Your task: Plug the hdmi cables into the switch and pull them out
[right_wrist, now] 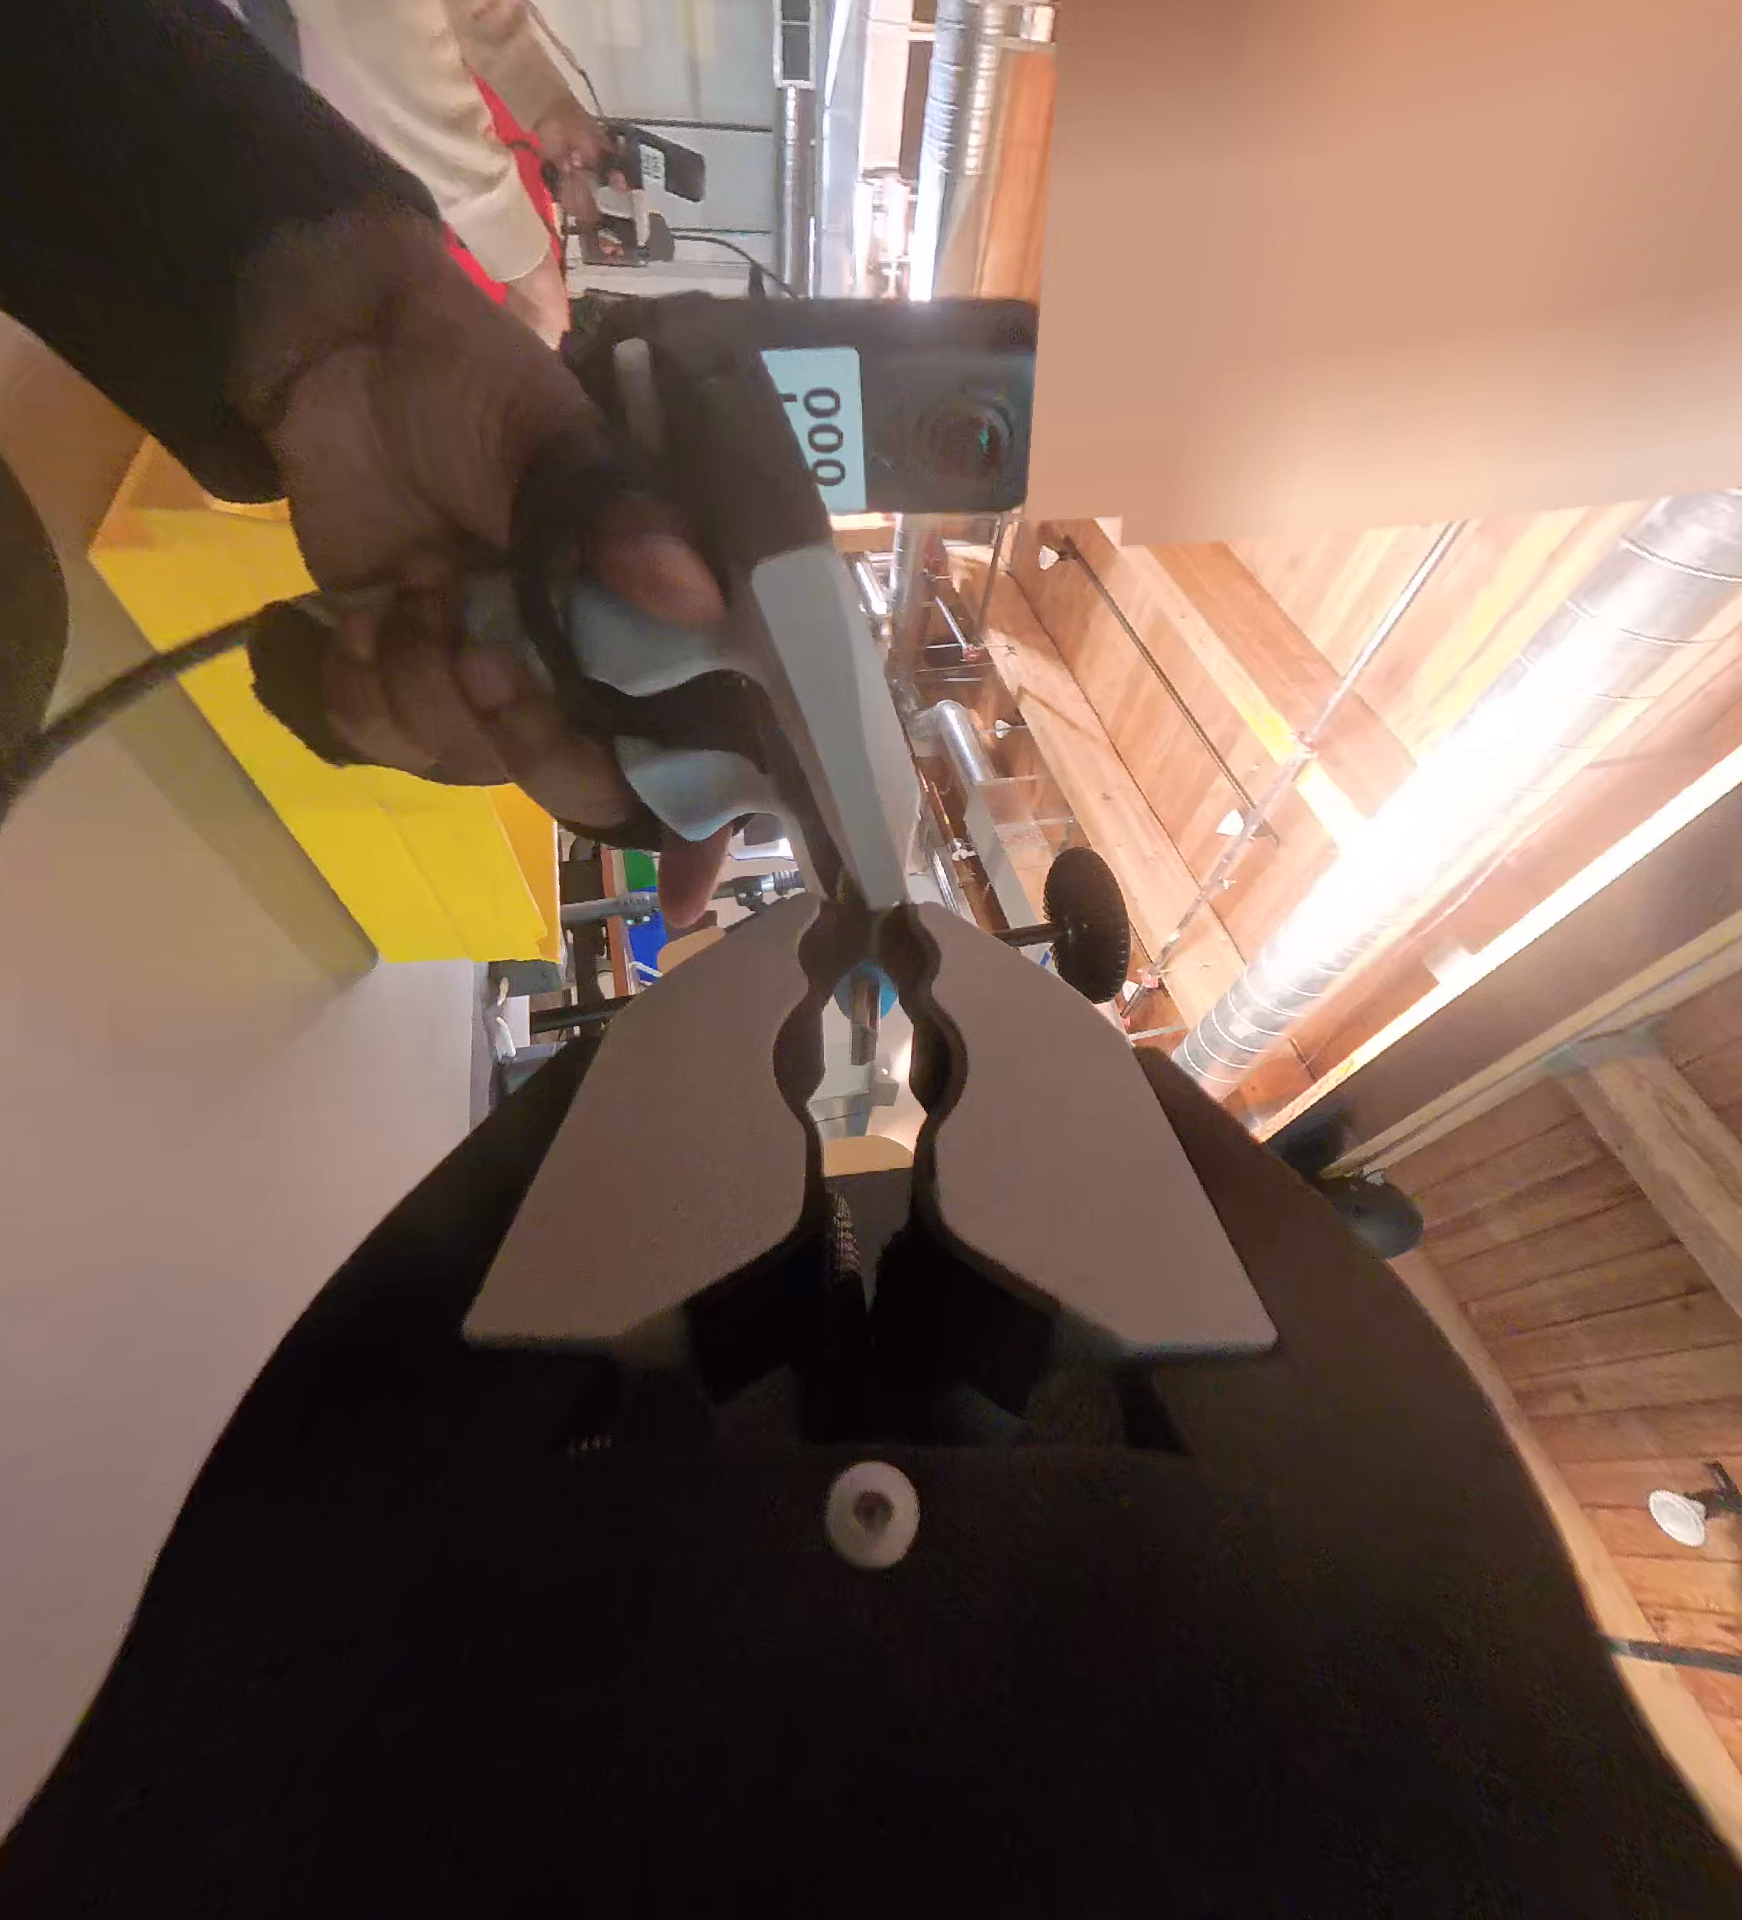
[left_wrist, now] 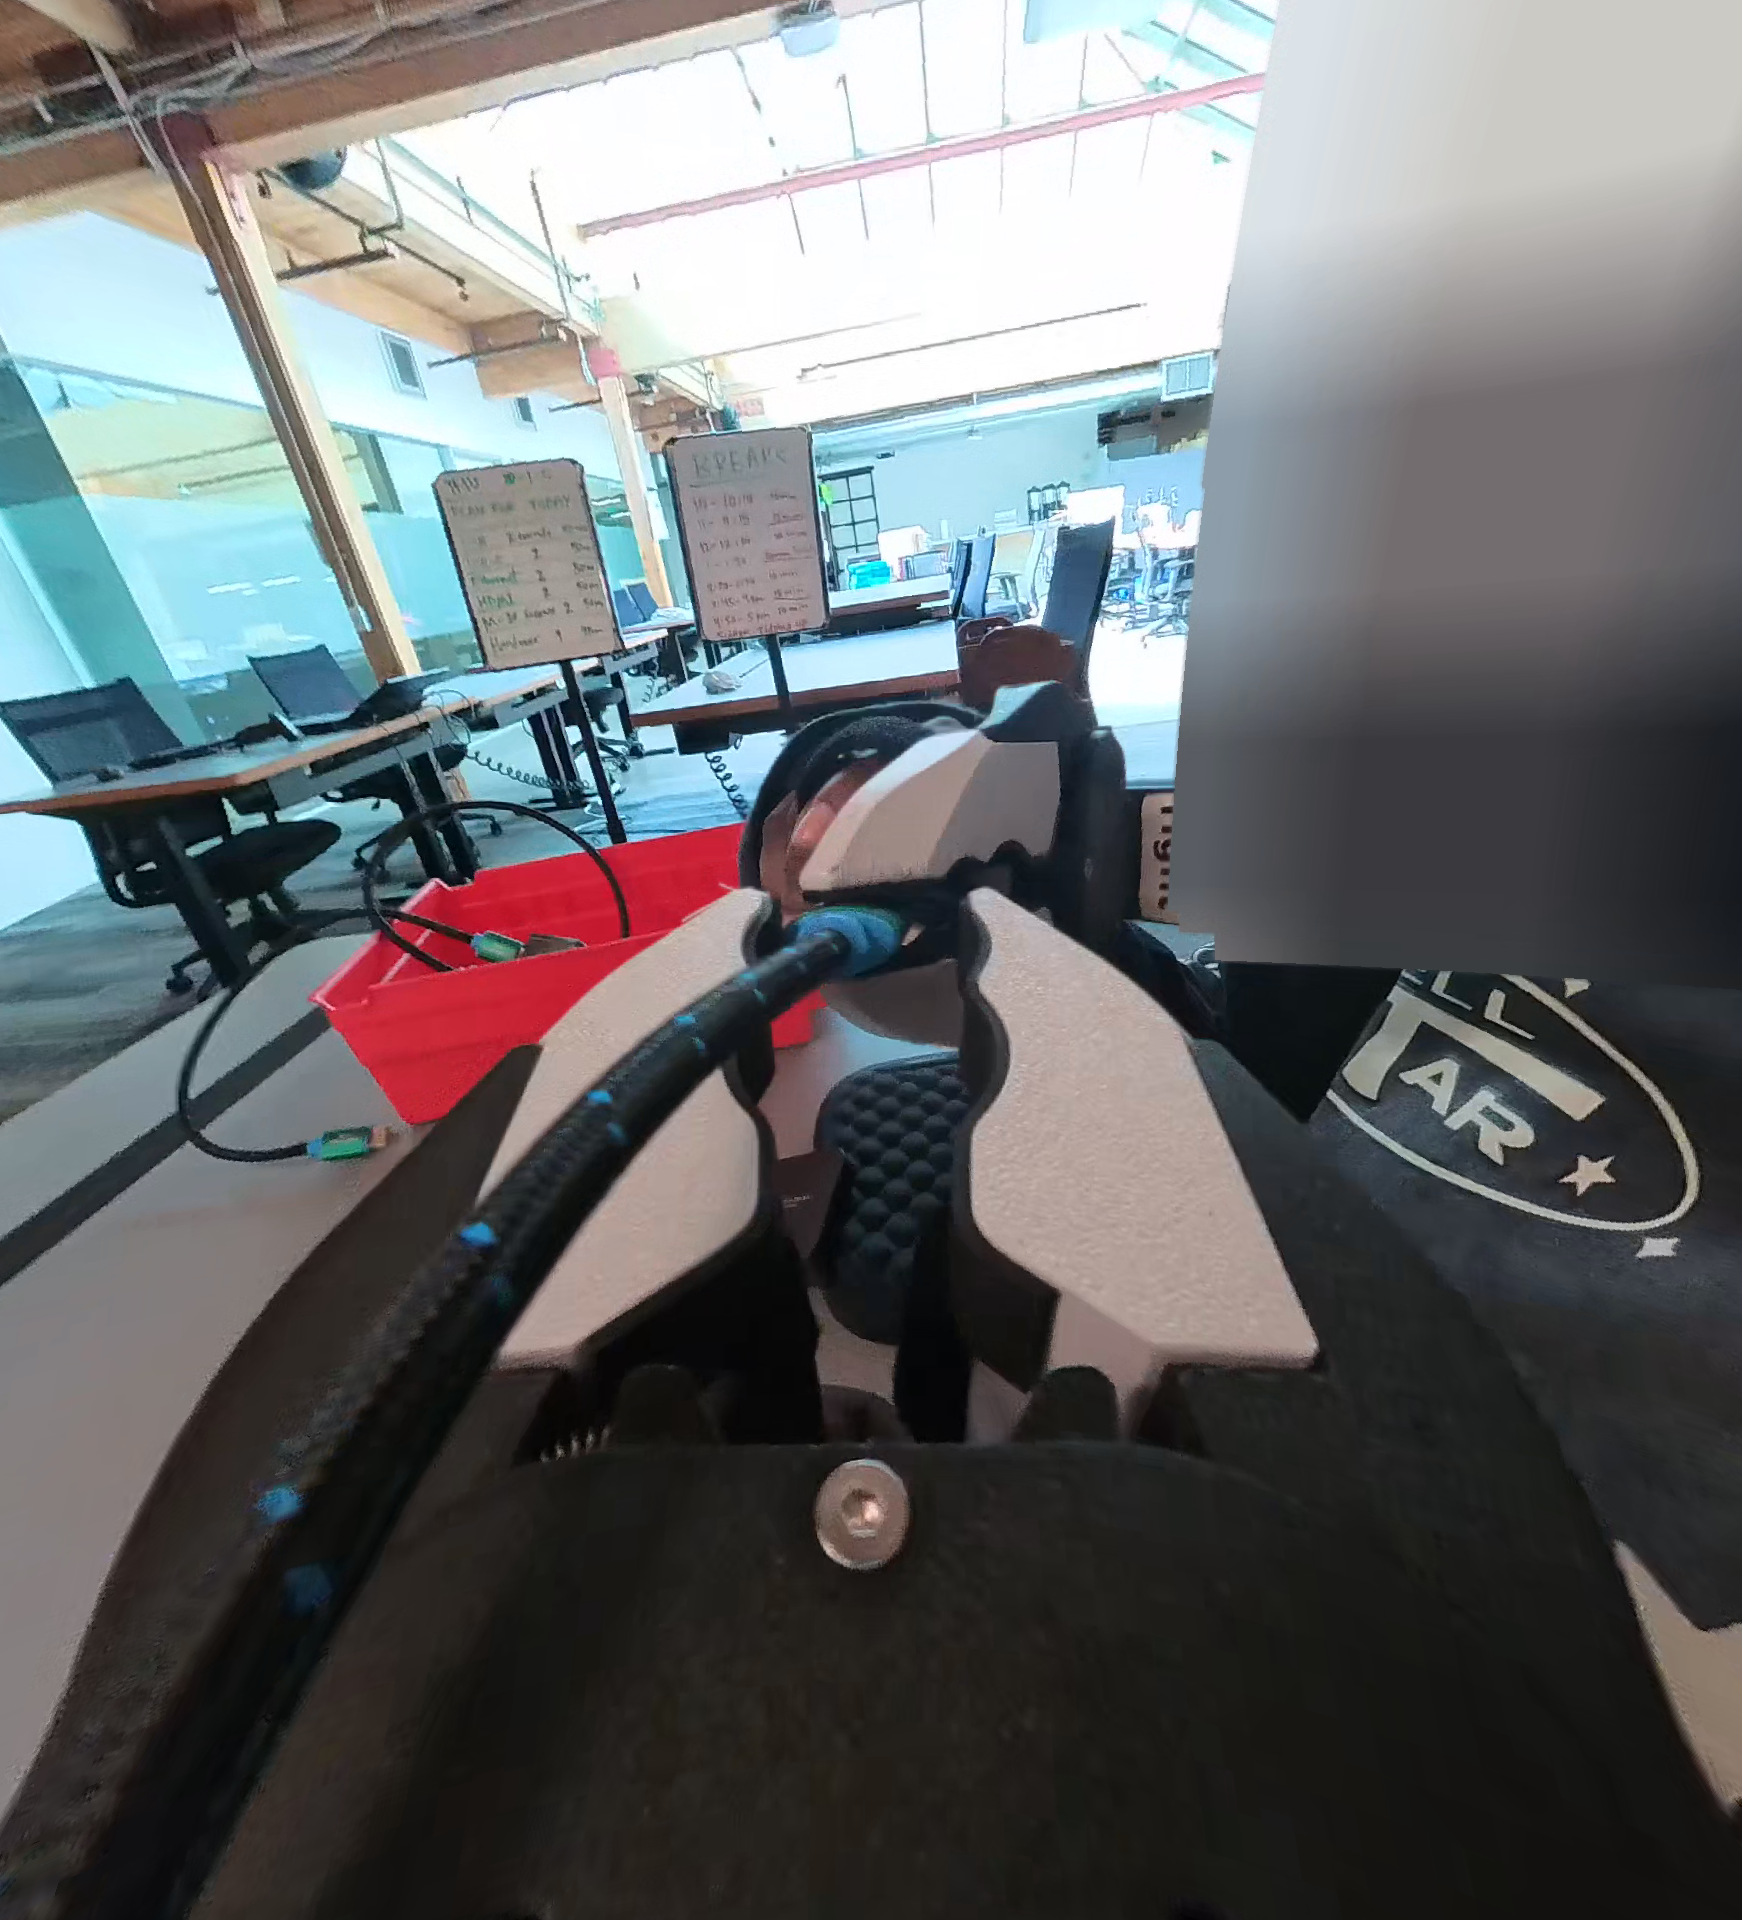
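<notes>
Where the left gripper (left_wrist: 867,935) sits nearest the lens, its fingers clamp the blue-ended braided HDMI cable (left_wrist: 576,1132), which runs back past the camera. Right gripper (left_wrist: 908,831) meets that plug head-on. Beyond: red bin (left_wrist: 493,997) at the surface (left_wrist: 119,1278) edge, green-plugged cable (left_wrist: 353,1143) beside it, open floor behind. Right wrist view only: right gripper (right_wrist: 867,925) fingers nearly together; whether they hold anything cannot be told; yellow bin (right_wrist: 327,790). Switch not visible.

Handwriting covers two whiteboards (left_wrist: 528,564) (left_wrist: 748,535); a pale-blue sticker (right_wrist: 813,429) with printed digits sits on the other claw's camera.
</notes>
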